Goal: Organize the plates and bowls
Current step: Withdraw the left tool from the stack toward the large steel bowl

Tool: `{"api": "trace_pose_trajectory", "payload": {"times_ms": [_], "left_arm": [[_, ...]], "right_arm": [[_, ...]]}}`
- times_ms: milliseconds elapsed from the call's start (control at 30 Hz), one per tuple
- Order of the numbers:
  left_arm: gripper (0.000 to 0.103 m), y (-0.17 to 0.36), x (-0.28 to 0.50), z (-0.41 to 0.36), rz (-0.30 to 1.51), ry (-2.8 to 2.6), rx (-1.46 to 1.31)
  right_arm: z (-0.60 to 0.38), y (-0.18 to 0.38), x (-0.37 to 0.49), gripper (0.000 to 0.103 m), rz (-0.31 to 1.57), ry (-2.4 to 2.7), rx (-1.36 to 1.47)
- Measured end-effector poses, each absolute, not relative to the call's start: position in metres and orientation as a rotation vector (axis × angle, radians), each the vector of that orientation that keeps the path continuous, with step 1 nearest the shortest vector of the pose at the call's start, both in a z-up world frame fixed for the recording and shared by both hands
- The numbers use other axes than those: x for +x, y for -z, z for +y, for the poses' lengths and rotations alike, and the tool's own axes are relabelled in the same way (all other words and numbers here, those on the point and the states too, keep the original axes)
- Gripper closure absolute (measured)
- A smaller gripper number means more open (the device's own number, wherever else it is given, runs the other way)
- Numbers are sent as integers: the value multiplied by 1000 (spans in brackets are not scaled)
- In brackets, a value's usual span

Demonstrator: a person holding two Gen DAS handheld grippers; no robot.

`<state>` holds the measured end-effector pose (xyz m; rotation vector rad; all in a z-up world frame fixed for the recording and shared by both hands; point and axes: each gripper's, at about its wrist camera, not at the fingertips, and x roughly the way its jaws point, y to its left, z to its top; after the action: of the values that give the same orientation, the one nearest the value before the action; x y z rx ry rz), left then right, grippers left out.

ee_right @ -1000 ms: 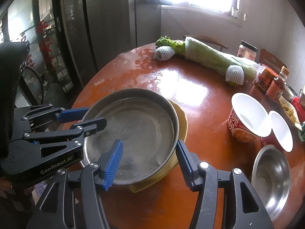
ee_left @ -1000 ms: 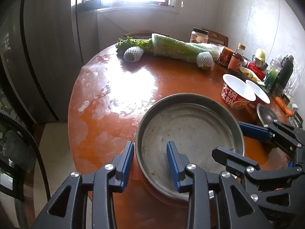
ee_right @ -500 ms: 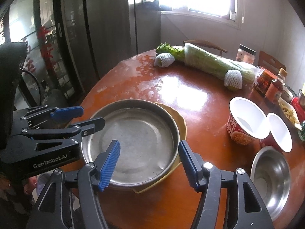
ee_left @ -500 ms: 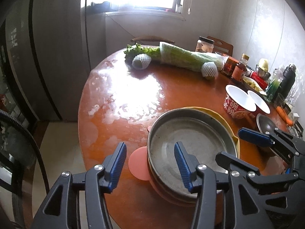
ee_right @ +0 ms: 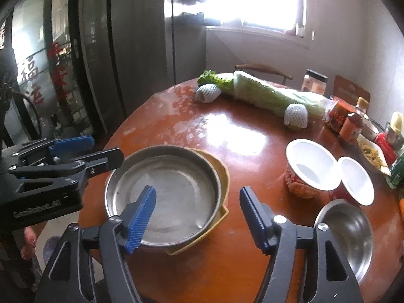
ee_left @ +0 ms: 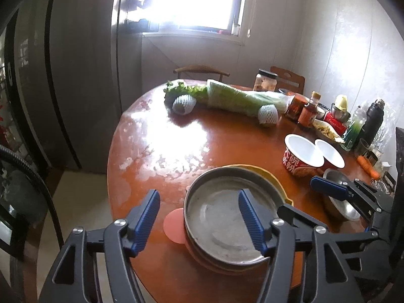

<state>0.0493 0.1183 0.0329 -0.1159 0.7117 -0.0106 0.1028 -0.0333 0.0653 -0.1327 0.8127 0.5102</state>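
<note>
Round reddish table (ee_left: pixel 176 149) under a bright window, with the metal pan (ee_right: pixel 164 194) stacked on a yellow dish (ee_right: pixel 222 174) near its front edge, a small steel bowl (ee_right: pixel 346 232) to the right. Left gripper (ee_left: pixel 199 221) and right gripper (ee_right: pixel 197 217) both above the stack, jaws just opened wider, pads touching nothing, holding nothing.

Table (ee_left: pixel 176 136) centre bare, open to approach. Right side blocked: paper cups (ee_left: pixel 303 156), steel bowl (ee_right: pixel 346 234), bottles (ee_left: pixel 309 111). Far edge: cabbage (ee_left: pixel 240 98).
</note>
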Motion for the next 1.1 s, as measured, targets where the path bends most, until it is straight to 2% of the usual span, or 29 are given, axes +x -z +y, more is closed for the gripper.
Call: {"api": "trace_pose_trajectory", "payload": {"times_ms": [1100], "left_arm": [[32,-72,33,53,629,7,-54]], "right_arm": [[-113,-106,81,23,658,-374,-49]]}}
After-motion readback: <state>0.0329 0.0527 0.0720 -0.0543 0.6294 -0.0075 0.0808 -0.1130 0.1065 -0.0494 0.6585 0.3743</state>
